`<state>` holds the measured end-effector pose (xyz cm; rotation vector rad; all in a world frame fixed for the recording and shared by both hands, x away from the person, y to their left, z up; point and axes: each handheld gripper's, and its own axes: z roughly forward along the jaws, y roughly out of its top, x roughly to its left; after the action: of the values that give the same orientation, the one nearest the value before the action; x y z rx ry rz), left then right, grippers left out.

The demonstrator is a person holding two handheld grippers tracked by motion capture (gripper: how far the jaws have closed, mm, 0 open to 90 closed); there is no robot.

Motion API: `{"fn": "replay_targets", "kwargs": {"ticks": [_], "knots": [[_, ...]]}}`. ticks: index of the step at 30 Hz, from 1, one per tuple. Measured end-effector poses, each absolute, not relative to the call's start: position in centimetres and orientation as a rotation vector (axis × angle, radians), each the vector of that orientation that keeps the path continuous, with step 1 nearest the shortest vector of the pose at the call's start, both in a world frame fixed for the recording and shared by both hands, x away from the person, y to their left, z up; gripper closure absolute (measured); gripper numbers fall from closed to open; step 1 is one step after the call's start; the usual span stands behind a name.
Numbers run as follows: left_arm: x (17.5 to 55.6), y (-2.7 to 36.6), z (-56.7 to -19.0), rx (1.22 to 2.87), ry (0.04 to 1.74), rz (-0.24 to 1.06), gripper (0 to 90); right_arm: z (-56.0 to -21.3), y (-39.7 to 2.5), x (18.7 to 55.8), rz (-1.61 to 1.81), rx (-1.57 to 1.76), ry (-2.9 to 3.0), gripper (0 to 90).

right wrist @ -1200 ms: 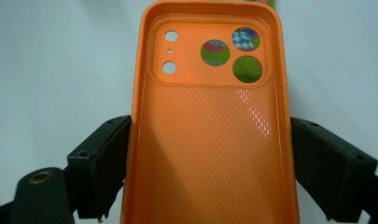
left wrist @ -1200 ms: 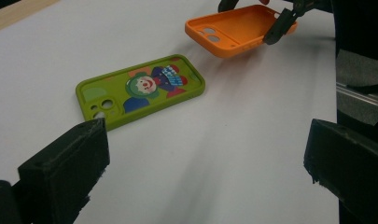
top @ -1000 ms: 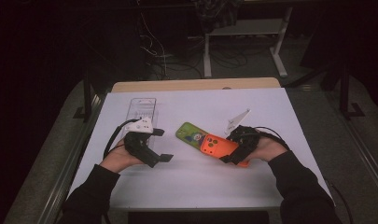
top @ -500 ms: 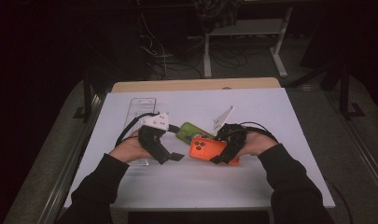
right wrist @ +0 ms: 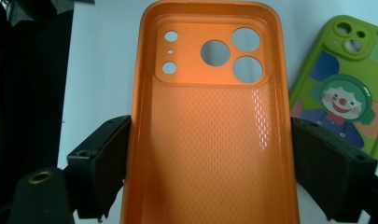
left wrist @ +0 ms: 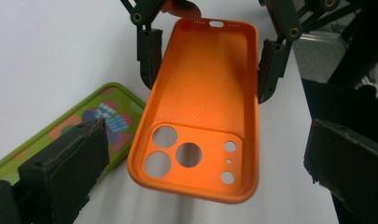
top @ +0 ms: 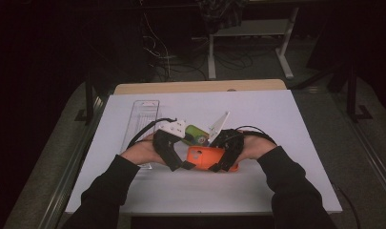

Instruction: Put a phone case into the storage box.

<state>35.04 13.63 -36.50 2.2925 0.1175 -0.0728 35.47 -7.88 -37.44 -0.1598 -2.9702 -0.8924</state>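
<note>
High view: both grippers meeting over white table [top: 276,143]; right gripper [top: 218,164] gripping orange phone case [top: 205,155] by long edges.

Left gripper view: left gripper [left wrist: 214,154] spreading wide, jaws flanking case's camera end, touching nothing.

Right gripper view: jaws pressing both case sides; green phone case [right wrist: 345,84] lying just beside.

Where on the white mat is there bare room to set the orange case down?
Free patches: the right part of the mat, beyond the right tool; the far strip behind the green case; the near strip before the sleeves. Crowded: the middle, where both tools meet around the orange case, and the left, with the left tool beside the clear tray.
</note>
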Motion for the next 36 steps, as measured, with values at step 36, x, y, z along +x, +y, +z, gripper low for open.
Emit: {"fn": "replay_targets", "kwargs": {"ticks": [36], "knots": [[33.9,10.7,-39.0,2.478,0.003,-0.116,4.2,-37.3,-6.8,34.2,-0.951,-0.049,-2.968,15.0]]}}
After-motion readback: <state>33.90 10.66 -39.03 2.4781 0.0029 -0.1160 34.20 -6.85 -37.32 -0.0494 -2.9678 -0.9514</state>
